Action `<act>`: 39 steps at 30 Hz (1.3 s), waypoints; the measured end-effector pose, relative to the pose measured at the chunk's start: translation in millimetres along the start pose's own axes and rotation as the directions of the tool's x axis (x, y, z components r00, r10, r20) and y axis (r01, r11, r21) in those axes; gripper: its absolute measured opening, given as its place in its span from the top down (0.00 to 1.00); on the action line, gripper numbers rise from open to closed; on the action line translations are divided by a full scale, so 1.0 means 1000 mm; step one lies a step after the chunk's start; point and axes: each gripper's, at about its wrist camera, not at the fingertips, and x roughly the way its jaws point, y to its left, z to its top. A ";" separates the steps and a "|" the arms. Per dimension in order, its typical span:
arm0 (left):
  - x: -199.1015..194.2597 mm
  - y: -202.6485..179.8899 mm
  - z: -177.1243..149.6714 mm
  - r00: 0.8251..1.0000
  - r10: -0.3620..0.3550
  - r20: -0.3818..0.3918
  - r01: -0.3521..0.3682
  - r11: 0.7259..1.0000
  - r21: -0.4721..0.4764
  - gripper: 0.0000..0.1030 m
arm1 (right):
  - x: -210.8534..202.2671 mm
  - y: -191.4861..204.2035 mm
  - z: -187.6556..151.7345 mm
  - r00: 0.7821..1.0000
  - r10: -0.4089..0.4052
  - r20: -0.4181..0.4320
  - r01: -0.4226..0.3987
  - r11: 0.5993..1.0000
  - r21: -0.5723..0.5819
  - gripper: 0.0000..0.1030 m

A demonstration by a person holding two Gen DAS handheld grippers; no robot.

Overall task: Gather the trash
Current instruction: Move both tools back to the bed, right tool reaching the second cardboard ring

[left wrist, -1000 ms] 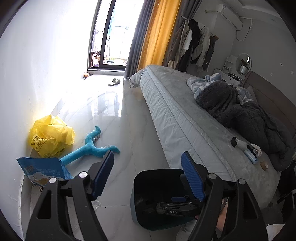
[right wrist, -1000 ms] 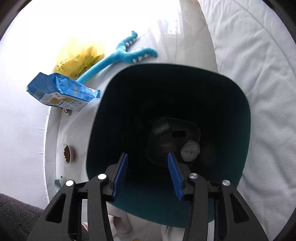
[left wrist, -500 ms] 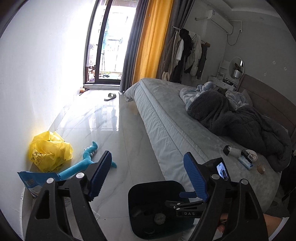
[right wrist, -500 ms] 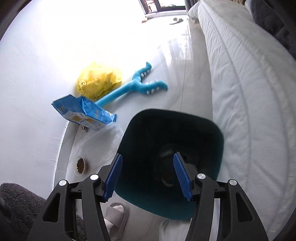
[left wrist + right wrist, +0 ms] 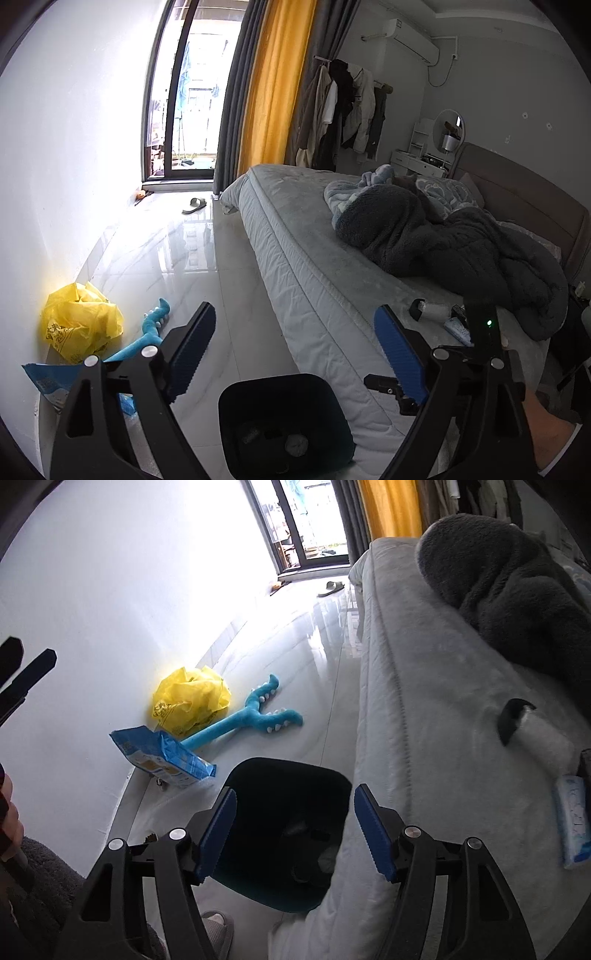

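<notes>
A dark teal bin (image 5: 273, 380) stands on the floor against the bed's side, with a crumpled white ball (image 5: 295, 445) at its bottom. My left gripper (image 5: 295, 349) hovers above and behind it. Its jaws are opening and nothing is between them. My right gripper (image 5: 295, 832) hangs over the bin (image 5: 258, 768), its jaws also opening and empty. By the wall lie a yellow plastic bag (image 5: 188, 698) and a blue packet (image 5: 162, 757).
A blue plush toy (image 5: 251, 716) lies on the glossy floor beside the bag. The bed (image 5: 295, 240) carries a dark blanket (image 5: 509, 576), a white roller with a black cap (image 5: 535, 734) and a tissue pack (image 5: 572, 823). A slipper (image 5: 195, 204) lies near the balcony door.
Both grippers rose away from the bin and their jaws widened. The right one lifted out of the bin's mouth and tilted up, bringing the bed top into view.
</notes>
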 end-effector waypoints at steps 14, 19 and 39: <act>0.035 -0.021 0.001 0.998 -0.045 -0.039 0.047 0.997 0.059 0.12 | -0.079 -0.063 -0.017 0.982 -0.137 0.132 0.138 0.990 0.001 0.30; 0.053 -0.044 0.003 0.996 -0.082 -0.041 0.087 0.988 0.129 0.11 | -0.099 -0.091 -0.033 0.972 -0.184 0.145 0.185 0.983 0.008 0.30; 0.170 -0.119 -0.021 0.947 -0.234 -0.219 0.290 0.916 0.278 0.16 | -0.141 -0.212 -0.086 0.930 -0.336 0.147 0.317 0.938 0.139 0.29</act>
